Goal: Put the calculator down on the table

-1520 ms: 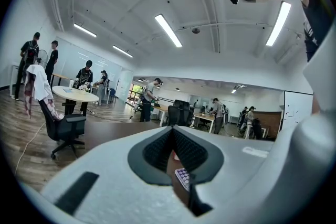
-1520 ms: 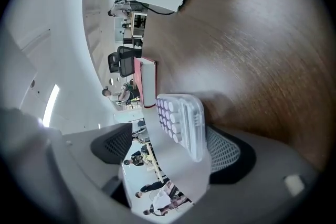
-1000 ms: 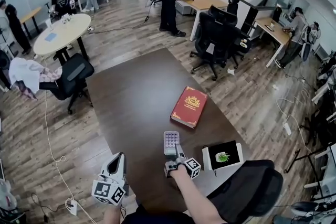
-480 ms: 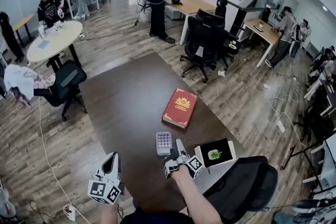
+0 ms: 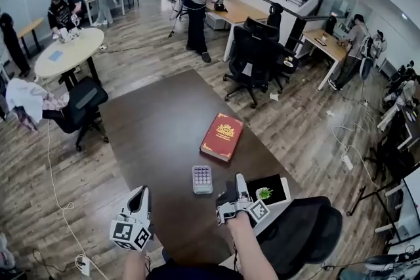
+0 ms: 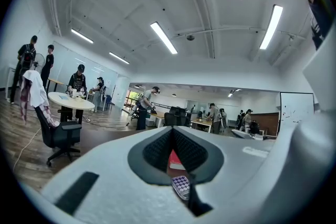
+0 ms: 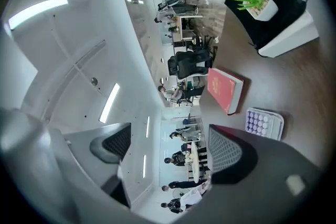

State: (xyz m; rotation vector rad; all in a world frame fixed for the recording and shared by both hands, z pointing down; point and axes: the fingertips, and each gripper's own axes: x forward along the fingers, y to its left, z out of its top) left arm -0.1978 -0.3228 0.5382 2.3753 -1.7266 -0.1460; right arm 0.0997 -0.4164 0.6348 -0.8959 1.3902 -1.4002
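Note:
The calculator (image 5: 202, 178), pale grey with purple keys, lies flat on the dark brown table (image 5: 157, 134), just short of the red book (image 5: 222, 136). My right gripper (image 5: 239, 183) hovers to the calculator's right, apart from it. In the right gripper view its jaws stand wide open with nothing between them (image 7: 168, 149), and the calculator (image 7: 264, 123) sits off to the side. My left gripper (image 5: 140, 196) is at the near left table edge, jaws shut and empty. The left gripper view shows the calculator (image 6: 180, 185) and book (image 6: 176, 161) through the hollow behind its tips.
A white-framed tablet (image 5: 268, 191) showing a green plant lies on the table right of my right gripper. A black office chair (image 5: 308, 233) stands at the near right. Another chair (image 5: 82, 101) and a round table (image 5: 65, 52) are off to the left, with people farther back.
My right gripper has let go of the calculator, which now lies on the table, and has drawn back to the right of it. The left gripper has barely moved.

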